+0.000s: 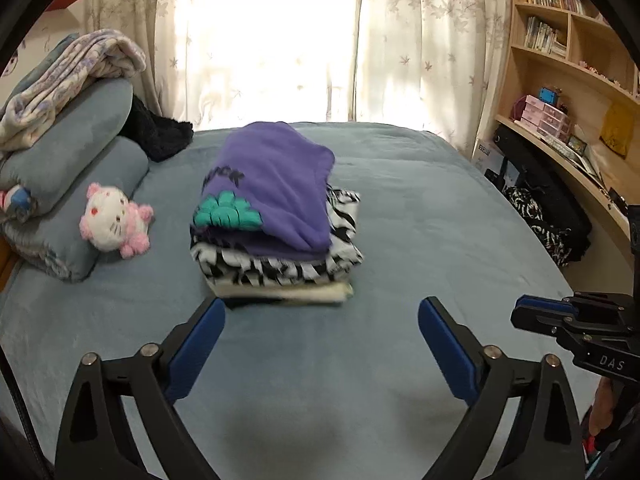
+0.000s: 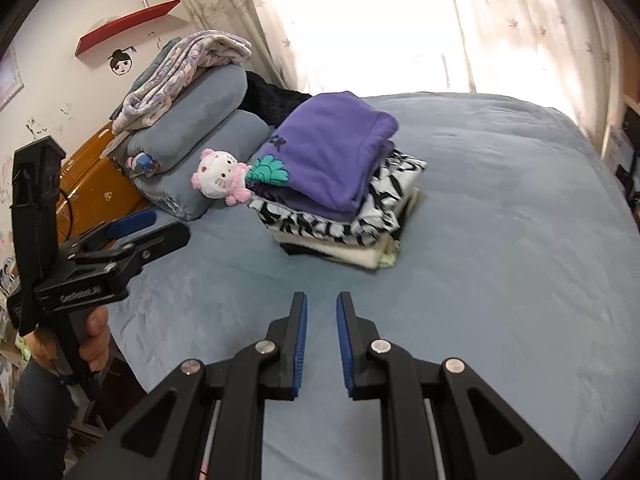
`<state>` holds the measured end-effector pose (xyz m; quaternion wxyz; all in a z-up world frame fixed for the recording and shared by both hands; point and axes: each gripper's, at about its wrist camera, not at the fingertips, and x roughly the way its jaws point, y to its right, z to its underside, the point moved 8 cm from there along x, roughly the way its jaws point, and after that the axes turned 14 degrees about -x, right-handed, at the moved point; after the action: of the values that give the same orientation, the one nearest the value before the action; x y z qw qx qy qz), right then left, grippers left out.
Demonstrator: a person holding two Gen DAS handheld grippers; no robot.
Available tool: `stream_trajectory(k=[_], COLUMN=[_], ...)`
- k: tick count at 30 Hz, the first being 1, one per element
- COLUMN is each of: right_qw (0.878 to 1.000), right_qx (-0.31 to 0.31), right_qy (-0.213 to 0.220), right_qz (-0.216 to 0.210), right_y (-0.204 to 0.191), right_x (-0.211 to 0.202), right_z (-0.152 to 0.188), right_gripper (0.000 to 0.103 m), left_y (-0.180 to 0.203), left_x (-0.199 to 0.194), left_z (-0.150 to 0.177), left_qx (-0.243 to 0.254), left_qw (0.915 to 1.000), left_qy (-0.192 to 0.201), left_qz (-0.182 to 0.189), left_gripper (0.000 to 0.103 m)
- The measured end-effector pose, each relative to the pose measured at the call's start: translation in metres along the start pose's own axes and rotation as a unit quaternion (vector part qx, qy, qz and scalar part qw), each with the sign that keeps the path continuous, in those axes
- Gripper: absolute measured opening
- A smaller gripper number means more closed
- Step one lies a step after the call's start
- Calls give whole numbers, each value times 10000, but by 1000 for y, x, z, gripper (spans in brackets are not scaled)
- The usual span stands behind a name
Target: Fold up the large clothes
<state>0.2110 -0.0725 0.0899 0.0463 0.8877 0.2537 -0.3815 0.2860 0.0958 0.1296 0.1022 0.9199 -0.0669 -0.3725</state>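
A stack of folded clothes sits on the blue bed (image 1: 420, 220). On top lies a folded purple sweatshirt (image 1: 276, 184) with a teal print, over a black-and-white patterned garment (image 1: 280, 268) and a cream one (image 1: 288, 292). The stack also shows in the right wrist view, purple sweatshirt (image 2: 332, 156) on top. My left gripper (image 1: 322, 312) is wide open and empty, just in front of the stack. My right gripper (image 2: 322, 308) is open a narrow gap and empty, above the bed short of the stack. The right gripper also shows at the right of the left wrist view (image 1: 536, 312), and the left gripper at the left of the right wrist view (image 2: 160, 226).
A pink and white plush cat (image 1: 114, 220) lies left of the stack, beside rolled blue bedding (image 1: 72, 160) with a floral blanket (image 1: 68, 76). A dark fuzzy item (image 1: 160, 132) lies by the curtain (image 1: 280, 40). Shelves and a desk (image 1: 568, 92) stand right, a patterned bag (image 1: 548, 224) below.
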Motion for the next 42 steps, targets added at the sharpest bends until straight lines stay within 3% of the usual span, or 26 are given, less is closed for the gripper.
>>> stream_trajectory(k=[7,10,15,20,21,23,25,31,42], right_qw=[9989,9988,9973,9938,9929,9914,9898,9896,9884], right_qx=[-86,89,432,866,955,1100,1235,1096,914], right_qy=[-70,-141,-153,-93,-71,-52,-14,-39,-38], right_qz=[453,451,573,684,700,714,710,926,1209], right_y=[6,11,21,31,32,34,36,39,45], right_x=[-25,-25,-27,-31,-32,-33,-34,-39,-41], right_z=[59,88,127,159,165,176,185,192,197], right_gripper=[15,15,15,16,18,40,48,48,49], left_y=[25,31,38,46,48,52,56,75,97], left_x=[-16,-11,2,5,4,4,5,3,7], left_z=[67,96,142,174,178,186,192,203,216], left_qx=[-155,-317,-555,-679,-695,-748,-768,-298,-44], left_qw=[9994,9989,9974,9966,9963,9955,9950,9961,9962], left_qy=[-138,-209,-442,-353,-330,-344,-394,-250,-296], left_qz=[267,283,85,-297,-371,-459,-495,-797,-816], left_gripper=[98,98,98,98,98,98,98,98,98])
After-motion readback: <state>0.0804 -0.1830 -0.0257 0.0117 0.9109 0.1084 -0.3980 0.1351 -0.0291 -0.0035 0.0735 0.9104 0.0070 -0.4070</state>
